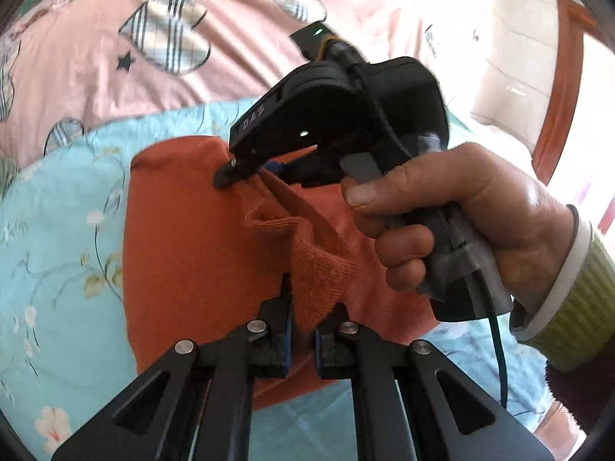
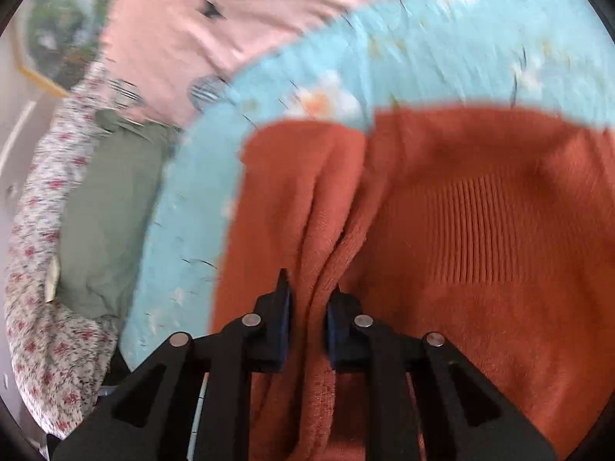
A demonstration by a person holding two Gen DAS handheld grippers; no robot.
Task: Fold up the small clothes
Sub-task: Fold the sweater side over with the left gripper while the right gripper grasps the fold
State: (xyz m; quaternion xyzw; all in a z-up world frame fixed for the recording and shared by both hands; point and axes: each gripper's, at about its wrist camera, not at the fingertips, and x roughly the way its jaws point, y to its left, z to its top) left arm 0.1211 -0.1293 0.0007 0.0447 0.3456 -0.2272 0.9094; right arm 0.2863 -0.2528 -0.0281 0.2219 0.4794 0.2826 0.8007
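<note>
An orange knitted garment [image 1: 192, 253] lies on a light blue floral sheet [image 1: 50, 238]. My left gripper [image 1: 312, 299] is shut on a raised fold of the orange garment at its near edge. My right gripper [image 1: 246, 173], seen in the left wrist view with the hand around its handle, pinches the garment farther back and pulls a ridge of cloth up. In the right wrist view the right gripper [image 2: 309, 288] is shut on a bunched fold of the orange garment [image 2: 480, 230], whose ribbed panel lies to the right.
A pink quilt with checked hearts [image 1: 173, 38] lies behind the blue sheet [image 2: 423, 57]. A grey-green cloth [image 2: 107, 223] and a red-flowered fabric [image 2: 34, 269] lie to the left. A wooden frame [image 1: 561, 88] stands at the far right.
</note>
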